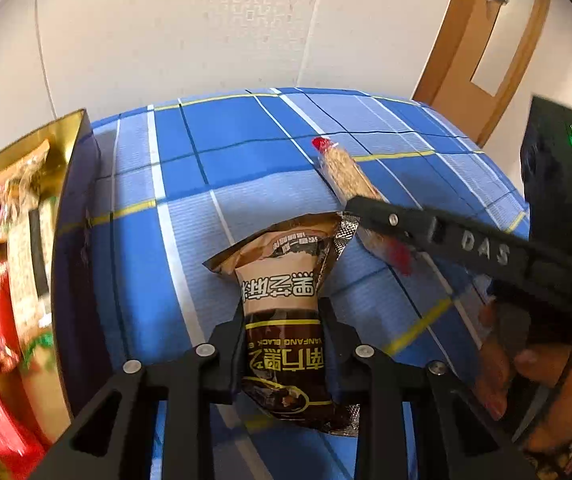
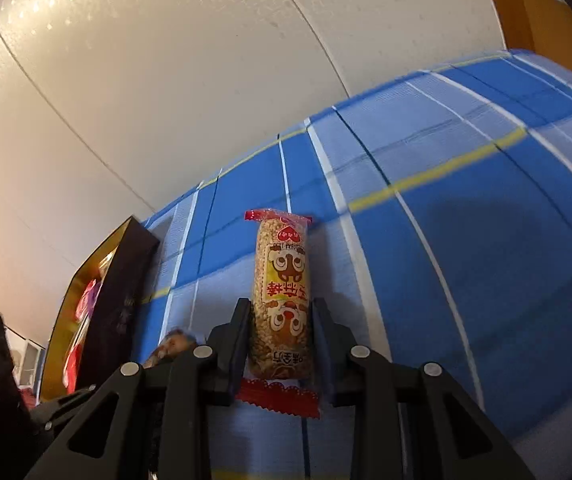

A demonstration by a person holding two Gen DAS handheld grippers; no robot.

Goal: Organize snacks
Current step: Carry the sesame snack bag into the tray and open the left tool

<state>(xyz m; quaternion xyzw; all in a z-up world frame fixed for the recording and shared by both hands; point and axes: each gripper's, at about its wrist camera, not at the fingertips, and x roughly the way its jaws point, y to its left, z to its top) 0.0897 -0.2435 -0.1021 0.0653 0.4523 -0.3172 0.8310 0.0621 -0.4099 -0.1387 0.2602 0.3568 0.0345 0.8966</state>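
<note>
A brown and tan snack packet [image 1: 282, 312] with printed characters lies lengthwise on the blue plaid cloth [image 1: 246, 152]. My left gripper [image 1: 284, 312] is shut on its middle, and the packet bulges out past both pads. To its right lies a clear-wrapped grain bar [image 1: 345, 172] with red ends. In the right wrist view the same grain bar [image 2: 282, 292] points away from me, and my right gripper [image 2: 282, 320] is shut on its near half, pads against both sides. One black finger [image 1: 389, 220] of the right gripper crosses that bar in the left wrist view.
A dark box with a gold lining [image 1: 74, 200] stands at the left, holding several snack packs; it also shows in the right wrist view [image 2: 118, 292]. A hand [image 1: 525, 360] holds the right gripper. A white wall and a wooden door [image 1: 473, 40] stand behind.
</note>
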